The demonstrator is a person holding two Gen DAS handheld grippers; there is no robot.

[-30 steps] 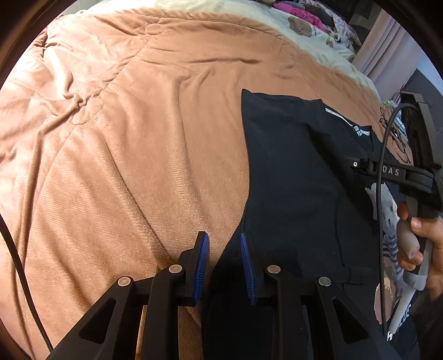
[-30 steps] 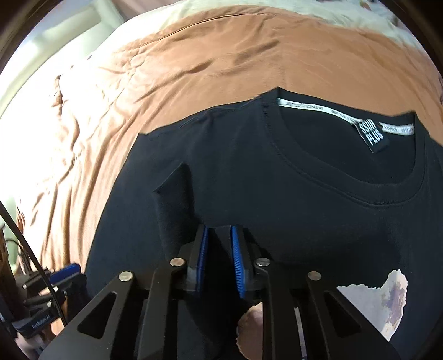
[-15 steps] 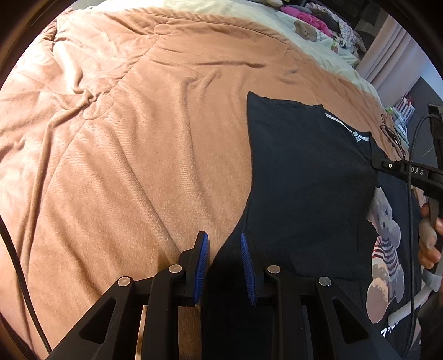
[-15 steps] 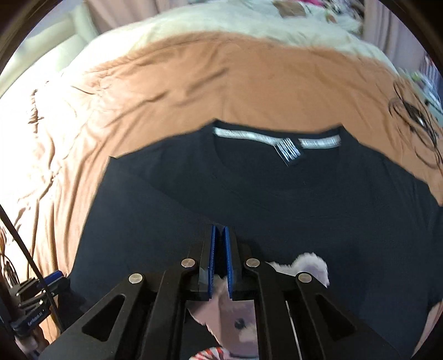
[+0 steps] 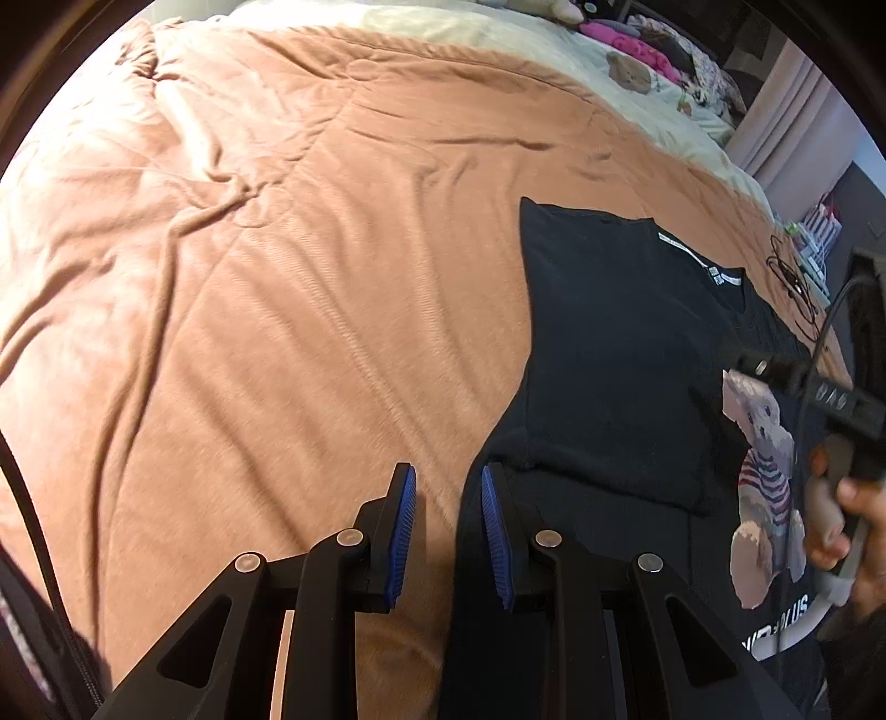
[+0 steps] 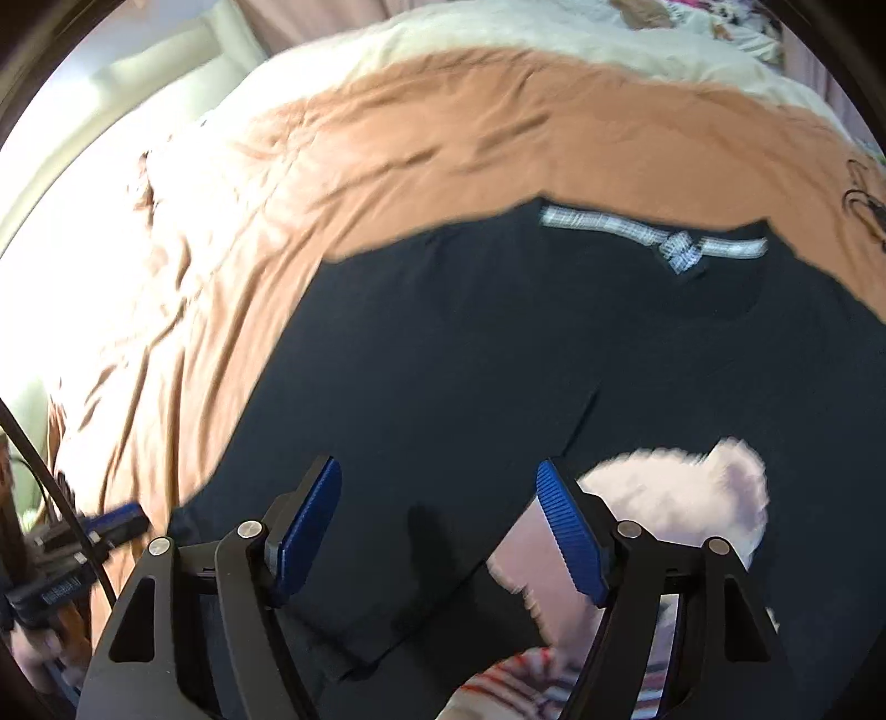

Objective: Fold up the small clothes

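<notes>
A black T-shirt (image 5: pixel 609 343) with a teddy-bear print (image 5: pixel 767 476) lies flat on the brown blanket, its left sleeve side folded over the front. My left gripper (image 5: pixel 443 487) is open at the shirt's left edge, the right pad over black cloth, the left pad over blanket. My right gripper (image 6: pixel 437 487) is wide open and empty above the folded sleeve panel (image 6: pixel 443 421), beside the bear print (image 6: pixel 664 498). The collar with its white label (image 6: pixel 681 249) lies farther ahead. The right gripper also shows in the left wrist view (image 5: pixel 819 393), held by a hand.
The brown blanket (image 5: pixel 277 277) covers the bed. A cream sheet (image 5: pixel 498 33) and soft toys (image 5: pixel 628 69) lie at the far end. A black cable (image 5: pixel 792 277) lies on the blanket beyond the shirt's right shoulder. The left gripper's body (image 6: pixel 66 565) shows at the lower left.
My right gripper has opened wide and let go of the sleeve, which now lies folded over the shirt front. Both grippers have drawn back a little from the shirt.
</notes>
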